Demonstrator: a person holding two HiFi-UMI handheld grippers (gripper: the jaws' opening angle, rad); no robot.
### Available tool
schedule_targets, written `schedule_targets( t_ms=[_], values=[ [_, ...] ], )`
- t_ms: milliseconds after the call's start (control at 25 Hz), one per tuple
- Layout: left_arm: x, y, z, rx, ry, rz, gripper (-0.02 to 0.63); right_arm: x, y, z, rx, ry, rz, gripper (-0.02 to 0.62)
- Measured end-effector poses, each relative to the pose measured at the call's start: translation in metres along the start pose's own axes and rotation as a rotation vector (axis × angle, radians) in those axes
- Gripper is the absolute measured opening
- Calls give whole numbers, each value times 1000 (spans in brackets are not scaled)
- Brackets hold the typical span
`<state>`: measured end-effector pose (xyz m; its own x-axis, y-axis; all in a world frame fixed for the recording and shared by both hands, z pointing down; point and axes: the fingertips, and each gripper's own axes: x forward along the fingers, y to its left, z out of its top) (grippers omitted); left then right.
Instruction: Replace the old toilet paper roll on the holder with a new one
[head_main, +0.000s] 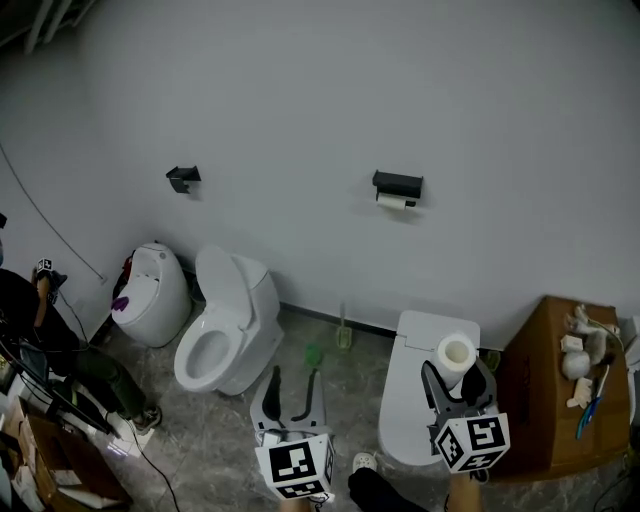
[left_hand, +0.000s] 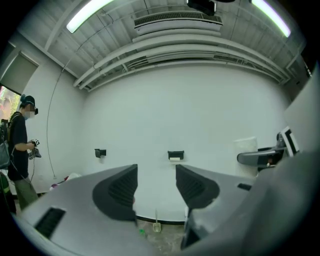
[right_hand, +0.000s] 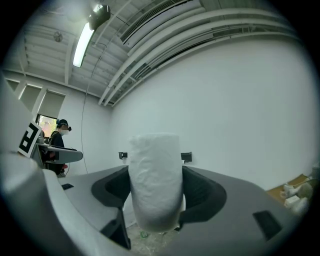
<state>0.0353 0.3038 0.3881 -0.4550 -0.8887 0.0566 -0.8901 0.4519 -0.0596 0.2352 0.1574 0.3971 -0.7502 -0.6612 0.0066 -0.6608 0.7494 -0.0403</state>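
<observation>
A black holder (head_main: 398, 183) on the white wall carries a thin, nearly used-up old roll (head_main: 394, 201); it also shows as the holder (left_hand: 175, 154) in the left gripper view. My right gripper (head_main: 456, 368) is shut on a full new toilet paper roll (head_main: 457, 355), held upright between its jaws (right_hand: 156, 182), far below the holder. My left gripper (head_main: 295, 385) is open and empty, its jaws spread with the far wall between them (left_hand: 155, 187). A second small black fixture (head_main: 183, 178) sits further left on the wall.
A white toilet (head_main: 228, 320) stands with its lid up, a small white unit (head_main: 152, 293) to its left. A white appliance (head_main: 420, 395) lies under my right gripper. A cardboard box (head_main: 560, 390) with clutter stands at right. Another person (left_hand: 20, 145) stands at far left.
</observation>
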Motion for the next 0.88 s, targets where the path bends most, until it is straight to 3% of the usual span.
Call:
schedule_targets(
  t_ms=[360,880],
  values=[
    [131,22,34,35,-29,10,221,136,-43,22,-2,-28,-23,310],
    [229,22,33,48,-19,-41,221,209,-76,15,-2,0,-70,310]
  ],
)
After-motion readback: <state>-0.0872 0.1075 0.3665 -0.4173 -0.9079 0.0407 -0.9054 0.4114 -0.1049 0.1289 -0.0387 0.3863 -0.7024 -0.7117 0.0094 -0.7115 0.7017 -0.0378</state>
